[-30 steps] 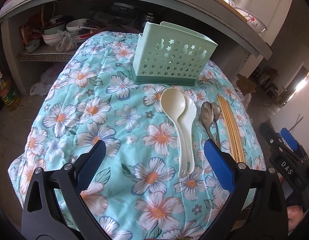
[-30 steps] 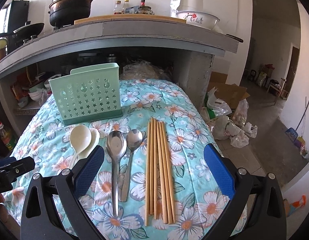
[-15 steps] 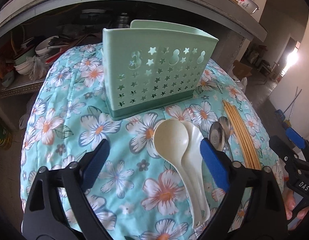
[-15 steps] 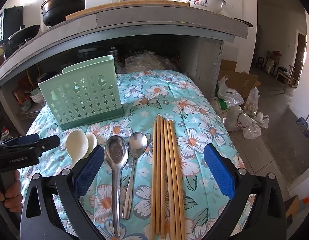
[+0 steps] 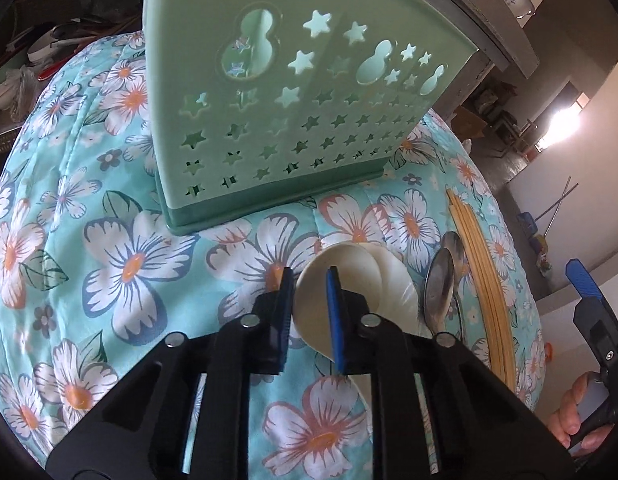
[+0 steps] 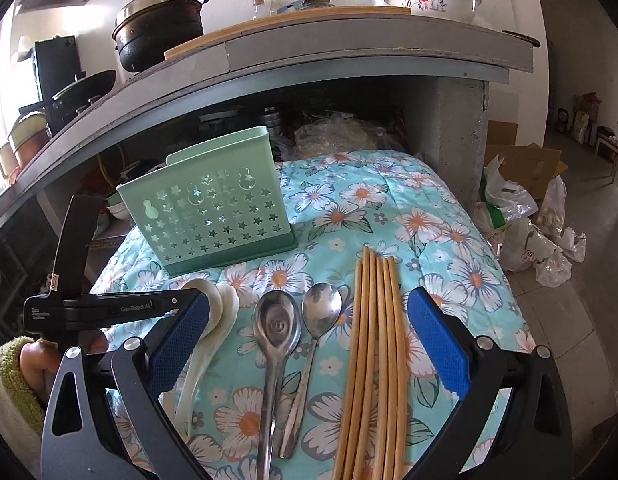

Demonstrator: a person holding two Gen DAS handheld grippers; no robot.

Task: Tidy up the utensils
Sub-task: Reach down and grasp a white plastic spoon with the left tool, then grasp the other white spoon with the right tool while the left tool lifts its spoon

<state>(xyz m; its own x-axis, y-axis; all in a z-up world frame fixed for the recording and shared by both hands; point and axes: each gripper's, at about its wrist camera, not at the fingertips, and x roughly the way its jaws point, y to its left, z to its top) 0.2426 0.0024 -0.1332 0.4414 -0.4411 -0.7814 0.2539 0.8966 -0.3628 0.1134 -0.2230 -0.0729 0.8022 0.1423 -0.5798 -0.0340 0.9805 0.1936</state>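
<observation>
With my left hand-held gripper nearly closed on the top cream plastic spoon's bowl, in front of the green utensil holder, I judge lifting comes next (my right hand-held gripper hangs wide open, empty).

My left wrist view sits low and close to the caddy; my right looks from farther back. Both share the spoons and caddy.

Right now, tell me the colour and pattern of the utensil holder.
The utensil holder is mint green, perforated with star and gourd-shaped cut-outs, seen best in the left wrist view.
</observation>
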